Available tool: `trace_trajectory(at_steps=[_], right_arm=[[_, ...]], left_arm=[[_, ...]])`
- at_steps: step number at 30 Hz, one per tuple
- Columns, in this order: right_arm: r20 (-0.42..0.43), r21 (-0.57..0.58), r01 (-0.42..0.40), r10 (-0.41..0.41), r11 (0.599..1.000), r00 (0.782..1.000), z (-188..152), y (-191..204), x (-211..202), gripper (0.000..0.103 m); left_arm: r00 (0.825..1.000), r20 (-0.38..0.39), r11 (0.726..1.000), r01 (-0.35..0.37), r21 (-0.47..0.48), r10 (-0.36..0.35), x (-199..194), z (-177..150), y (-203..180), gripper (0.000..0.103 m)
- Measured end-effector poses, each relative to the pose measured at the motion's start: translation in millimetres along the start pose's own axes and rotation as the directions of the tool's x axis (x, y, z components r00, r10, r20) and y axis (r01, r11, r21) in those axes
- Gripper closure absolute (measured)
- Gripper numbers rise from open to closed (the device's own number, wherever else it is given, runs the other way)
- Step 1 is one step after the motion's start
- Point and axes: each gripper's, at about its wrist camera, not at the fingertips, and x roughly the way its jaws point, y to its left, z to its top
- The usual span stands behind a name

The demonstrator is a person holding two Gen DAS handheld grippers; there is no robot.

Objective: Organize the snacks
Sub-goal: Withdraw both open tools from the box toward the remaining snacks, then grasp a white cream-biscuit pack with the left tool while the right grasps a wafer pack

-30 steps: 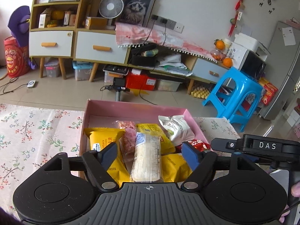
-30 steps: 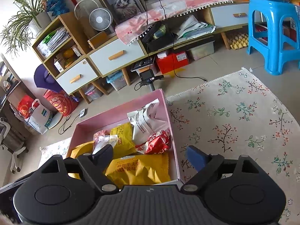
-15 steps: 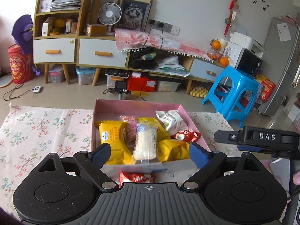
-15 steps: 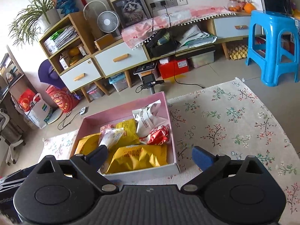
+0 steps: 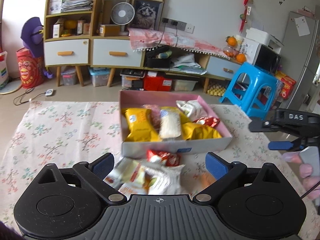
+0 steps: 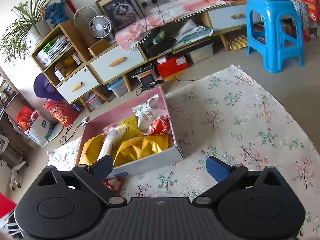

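Left wrist view. The left gripper point(image 5: 159, 163) hangs over the floral cloth point(image 5: 60, 132) with its jaws spread wide, having just been opening; nothing is pinched between them. Below the gap lies a loose heap of snack packets point(image 5: 148, 177), blurred, apparently white and yellow wrappers, with a red packet point(image 5: 164, 158) at its far edge, just beside the near wall of the pink box point(image 5: 174, 149). Inside the box lie a yellow packet point(image 5: 140, 128), a pale clear-wrapped bar point(image 5: 170, 125) and a white bag point(image 5: 190, 107) toward the far right corner. At the right edge the right gripper point(image 5: 284, 132) is seen from the side, held by a hand point(image 5: 309, 172).

Right wrist view. The right gripper point(image 6: 159, 165) also stands with jaws spread and has just been opening; only cloth point(image 6: 240, 120) lies between them. The box point(image 6: 152, 158) sits ahead to the left, holding yellow packets point(image 6: 144, 148), the pale bar point(image 6: 110, 140), a red wrapper point(image 6: 159, 126) and the white bag point(image 6: 148, 112). A red packet point(image 6: 114, 184) lies on the cloth outside the near wall, beside the left finger point(image 6: 102, 167).
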Motion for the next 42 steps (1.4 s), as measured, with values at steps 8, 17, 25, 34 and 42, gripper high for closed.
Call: trace_trajectory(at_steps=[8,17,25,34,42], right_arm=[[-0.037,-0.007,0.0,0.0,1.0,0.999,-24,-2,-4,0.011],[0.004,-0.125,-0.047,0.047,0.991,0.999,-58,3,-9,0.01],[0.02,-0.238,0.008,-0.003,0.971,1.0,-79,4,1,0.01],[0.015,-0.427,0.024,-0.019,0.904,1.0,-102,26,16,0.009],[-0.018,-0.497,0.014,-0.027,0.867,0.999,-111,44,34,0.009]], left_arm=[[0.999,-0.027,0.999,-0.034,-0.018,0.033,-7,-22,18,0.002],[0.998,-0.03,0.997,-0.057,0.044,0.059,-5,-56,22,0.002],[0.996,-0.019,0.985,-0.089,0.147,0.093,15,-74,20,0.002],[0.997,0.019,0.993,-0.078,0.088,0.077,25,-66,34,0.002],[0.992,0.051,0.986,-0.117,0.115,0.112,42,-50,42,0.004]])
